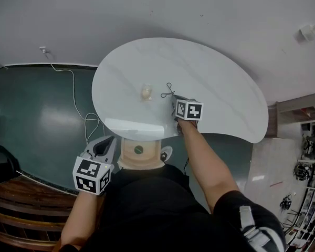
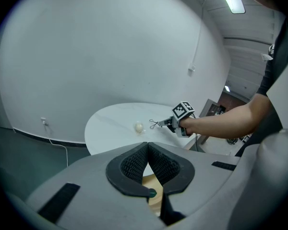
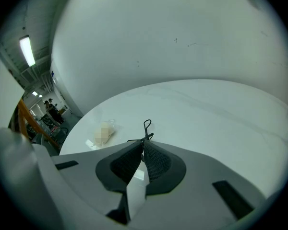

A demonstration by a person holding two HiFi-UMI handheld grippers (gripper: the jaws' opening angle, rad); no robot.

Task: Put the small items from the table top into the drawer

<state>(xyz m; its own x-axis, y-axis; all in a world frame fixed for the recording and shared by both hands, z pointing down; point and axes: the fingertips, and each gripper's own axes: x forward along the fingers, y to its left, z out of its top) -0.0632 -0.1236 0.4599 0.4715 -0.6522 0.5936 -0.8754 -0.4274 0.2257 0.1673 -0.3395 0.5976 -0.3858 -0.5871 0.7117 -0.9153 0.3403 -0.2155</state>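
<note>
A thin black wire loop [image 1: 168,91] lay mid-worktop [image 1: 220,88], its near end pinched in the right gripper's [image 3: 143,143] fingers. Just left of it sat a small pale lump [image 1: 146,92] in clear wrapping. Under the near edge, the wooden drawer [image 1: 149,156] stood open.

White kidney-shaped bench [image 1: 226,96] with a glossy top and faint marble veining. Two small things sit toward its near edge. A wrapped cream item [image 1: 146,92] lies flat in clear film. A black wire loop [image 1: 168,91] is just right of it, not touching; resting or lifted, cannot tell.
</note>
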